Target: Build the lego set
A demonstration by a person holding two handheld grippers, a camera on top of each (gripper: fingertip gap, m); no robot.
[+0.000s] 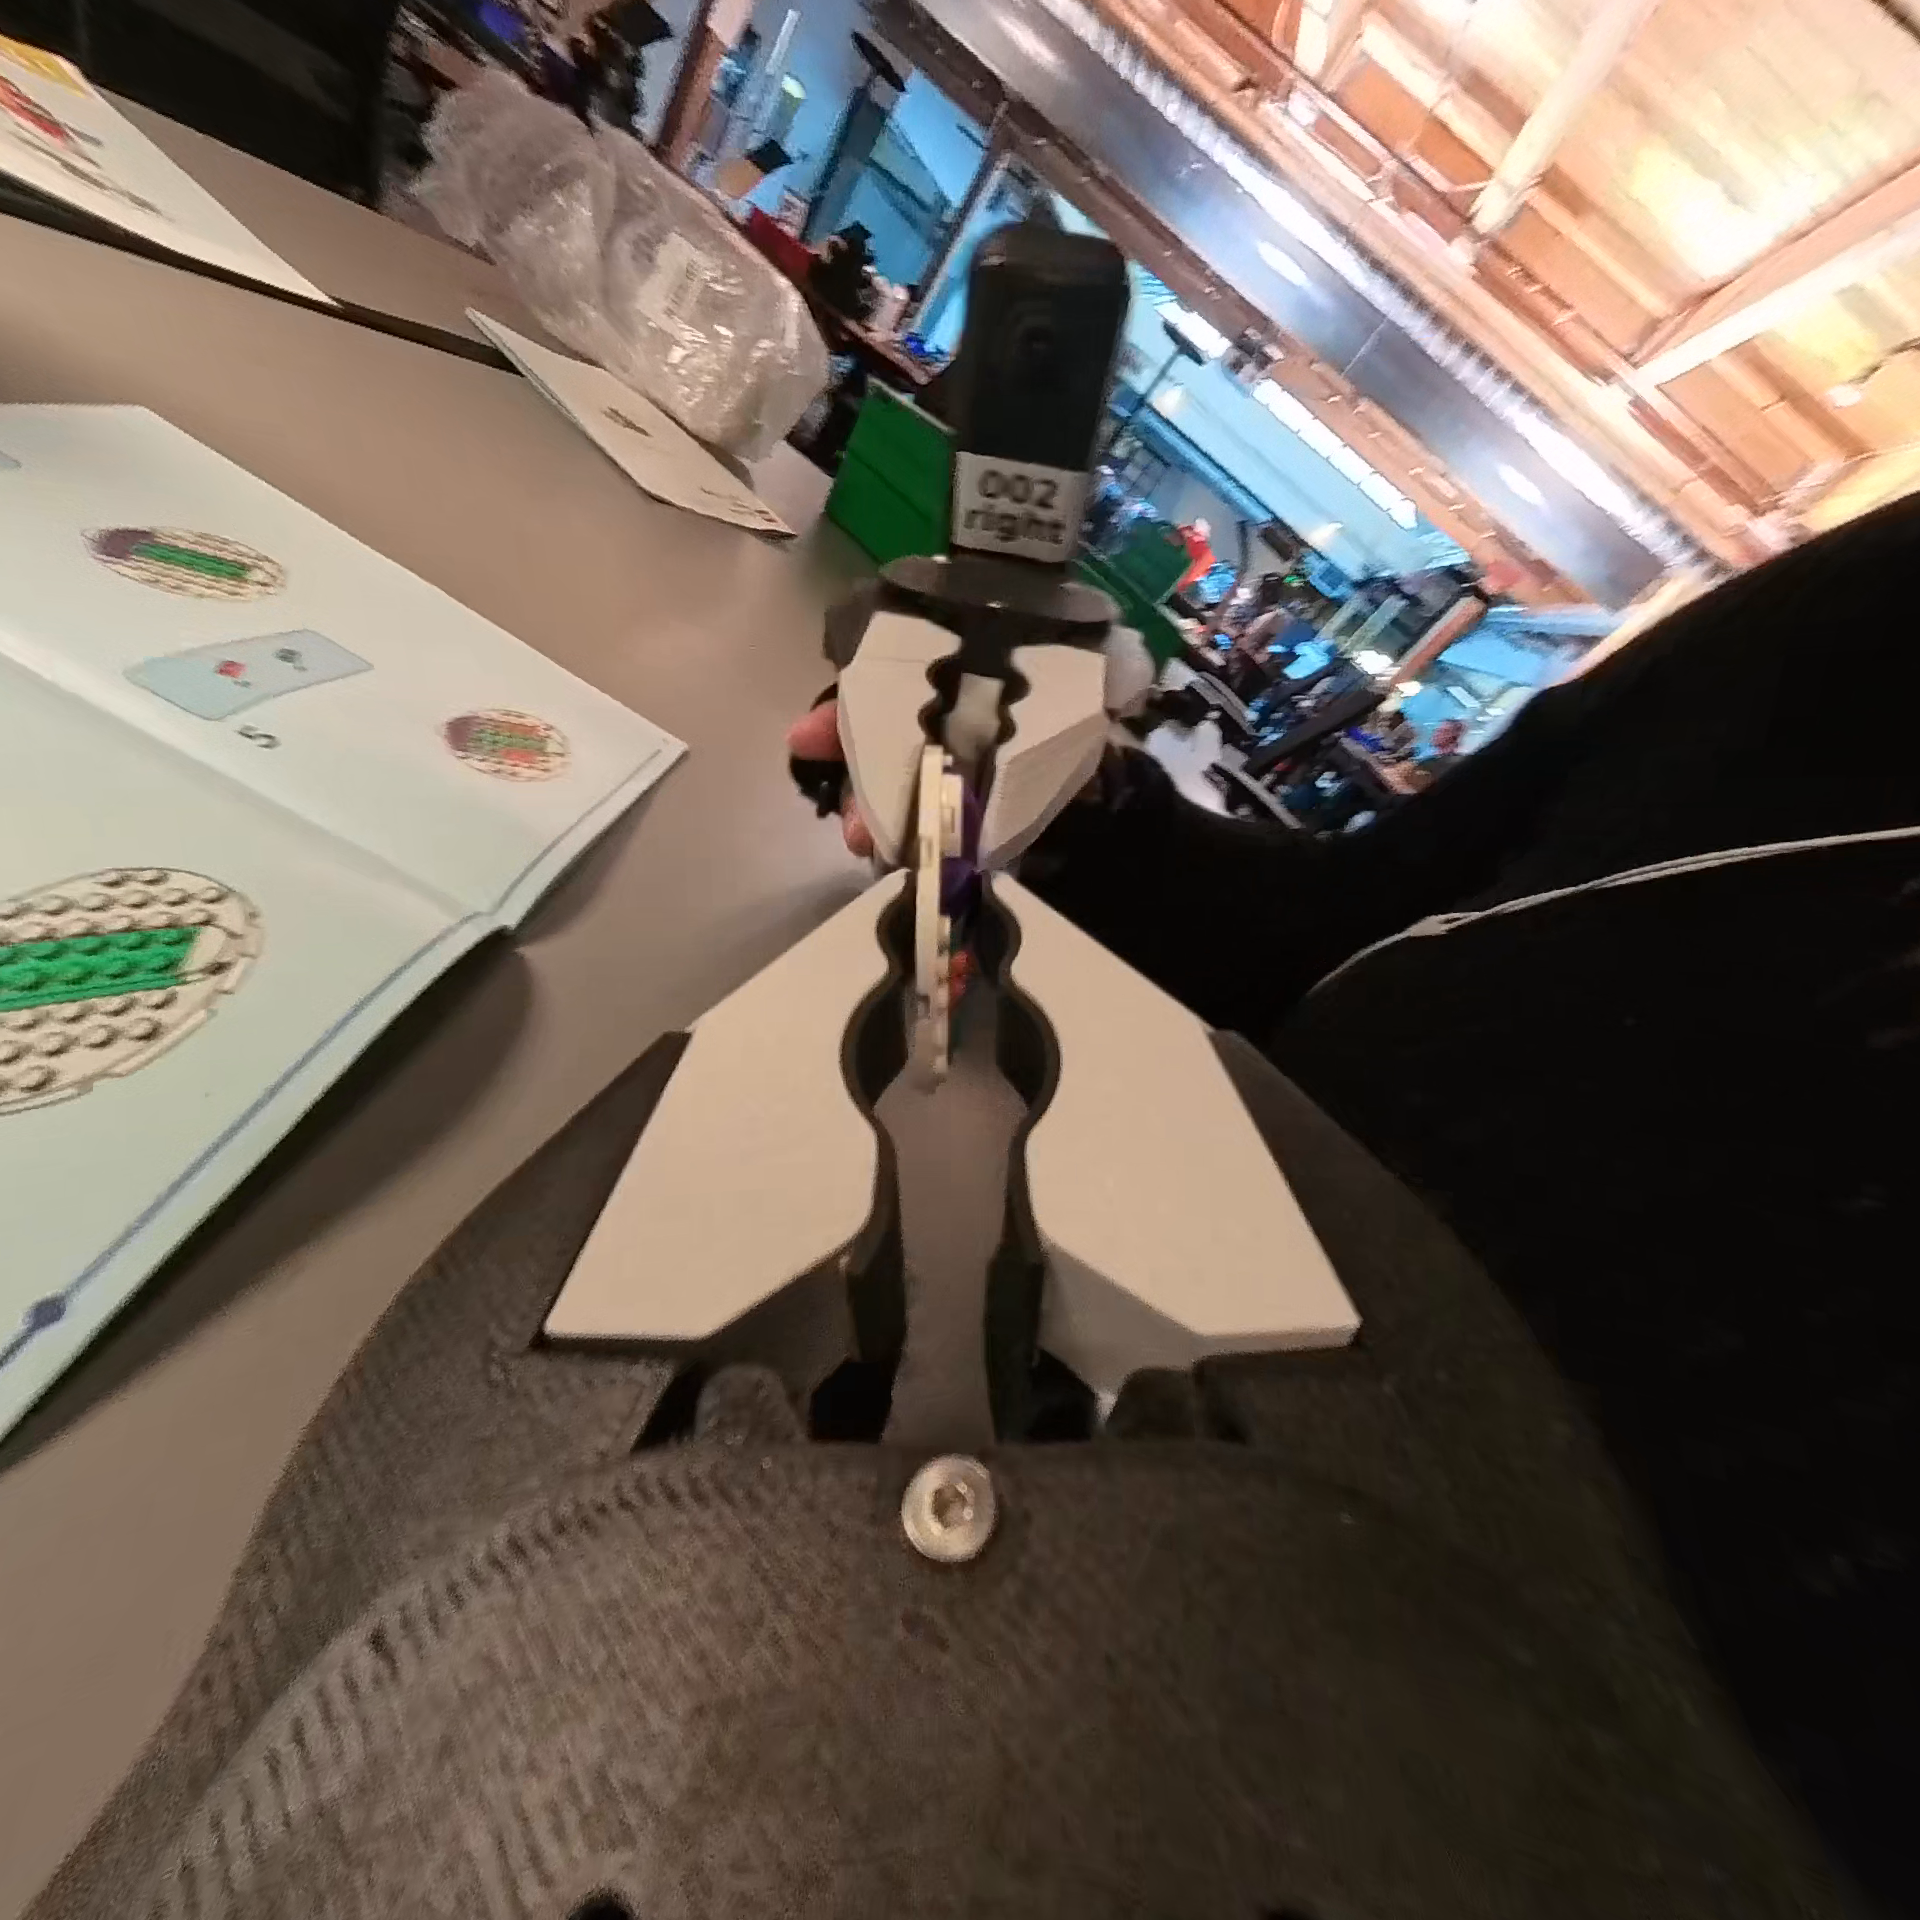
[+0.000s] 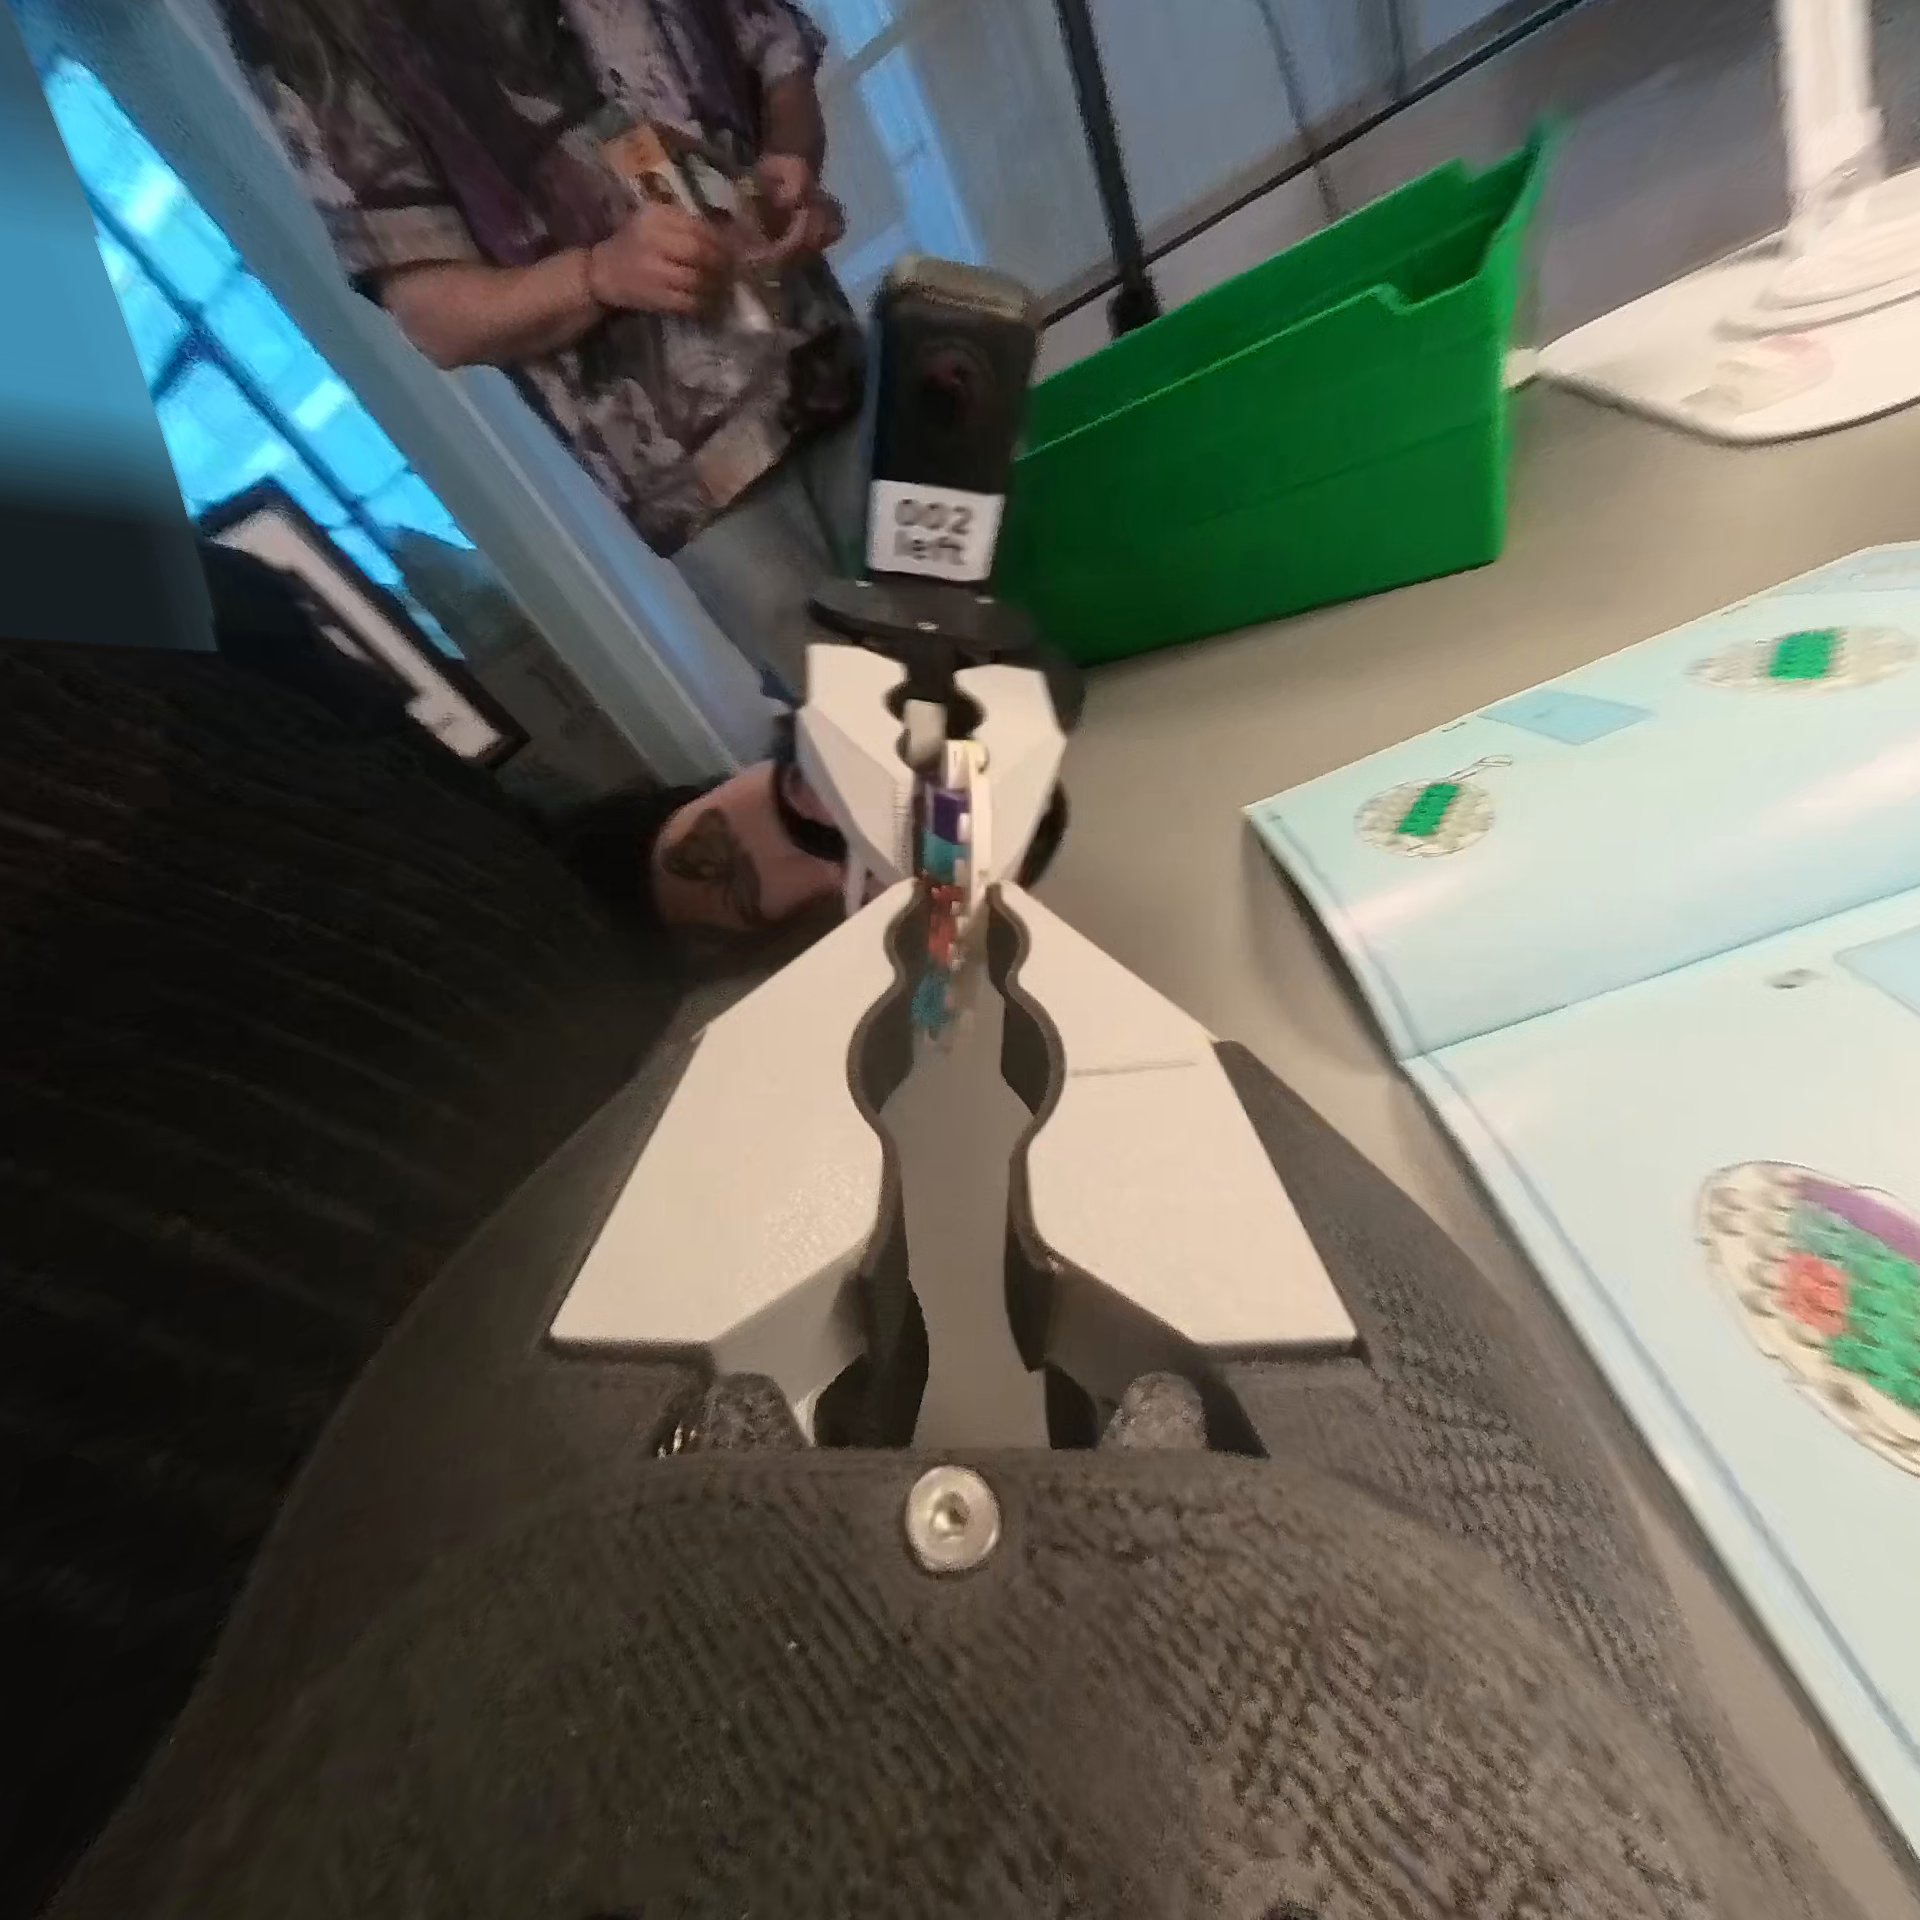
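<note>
Facing tip to tip, the left gripper point(image 1: 948, 904) and right gripper point(image 2: 951, 904) are seen above the table. A thin, studded round lego plate point(image 1: 932, 914), edge-on, is clamped between both pairs of smooth grey fingers.

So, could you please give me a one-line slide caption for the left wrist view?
Both grey two-finger grippers clamp an edge-on round white Lego plate above the grey table, beside an open pale-blue instruction booklet.

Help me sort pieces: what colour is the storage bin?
Bright green bin, clearest in the right wrist view.

We see the lego plate point(image 1: 932, 914) only edge-on between fingers; the open instruction booklet point(image 2: 1662, 935) runs past the frame edge.
</note>
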